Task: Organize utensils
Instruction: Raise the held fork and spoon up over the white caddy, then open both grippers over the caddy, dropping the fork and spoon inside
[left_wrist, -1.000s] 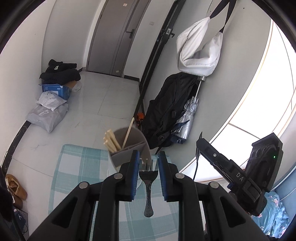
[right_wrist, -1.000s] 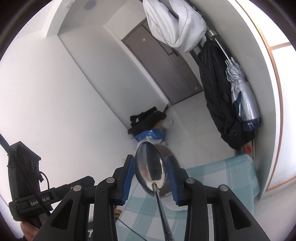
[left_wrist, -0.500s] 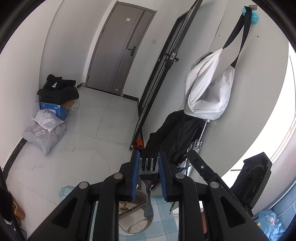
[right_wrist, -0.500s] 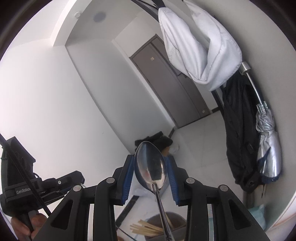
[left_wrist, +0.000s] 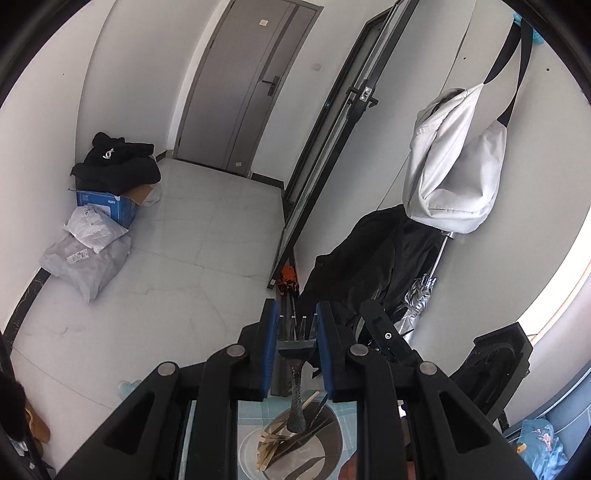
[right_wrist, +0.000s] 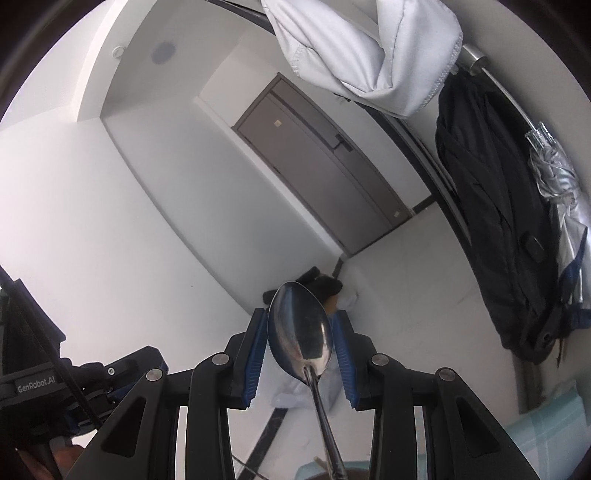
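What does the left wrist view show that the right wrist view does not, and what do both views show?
Only the left wrist view: the left gripper shut on a fork, above a holder with chopsticks, and parcels on the floor.

Only the right wrist view: the right gripper shut on a spoon, its bowl up.

Both: the grey door, the white bag, the black coat and the folded umbrella.

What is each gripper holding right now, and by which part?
The left gripper holds a fork by its head, tines forward, handle hanging down. The right gripper holds a spoon by the sides of its bowl.
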